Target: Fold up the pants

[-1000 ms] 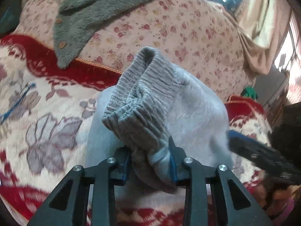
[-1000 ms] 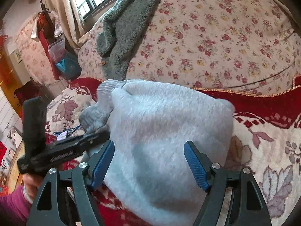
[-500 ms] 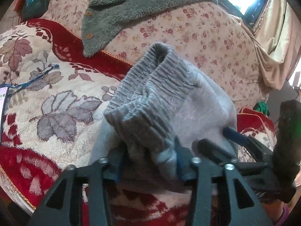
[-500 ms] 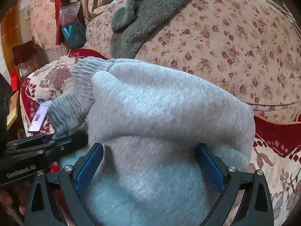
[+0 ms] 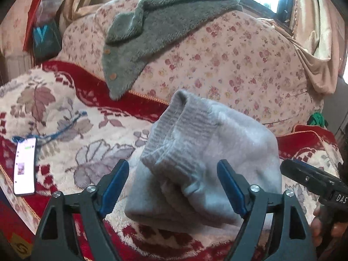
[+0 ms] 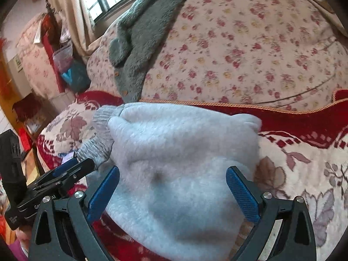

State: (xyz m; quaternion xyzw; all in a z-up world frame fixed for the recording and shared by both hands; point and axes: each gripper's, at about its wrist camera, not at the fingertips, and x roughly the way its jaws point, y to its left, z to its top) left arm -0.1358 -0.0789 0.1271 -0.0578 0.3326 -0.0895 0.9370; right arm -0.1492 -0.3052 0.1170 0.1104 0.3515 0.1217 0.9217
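The light grey fleece pants (image 5: 217, 152) lie folded in a thick bundle on the red and cream floral blanket (image 5: 65, 130), with the ribbed waistband (image 5: 174, 134) on the left end. They also show in the right wrist view (image 6: 180, 163). My left gripper (image 5: 174, 187) is open, its blue pads either side of the waistband end and apart from it. My right gripper (image 6: 171, 187) is open, its jaws wide at the bundle's near edge, holding nothing. The left gripper shows in the right wrist view (image 6: 65, 174); the right one shows in the left wrist view (image 5: 313, 180).
A grey-green fluffy garment (image 5: 165, 21) is draped over the flowered sofa back (image 5: 228, 65). A lit phone (image 5: 25, 165) with a blue cord lies on the blanket at the left. Curtains (image 5: 311, 43) and a window are behind.
My left gripper let go of the waistband and opened, then drew back. The pants bundle now rests on the blanket. My right gripper stayed open and pulled back a little.
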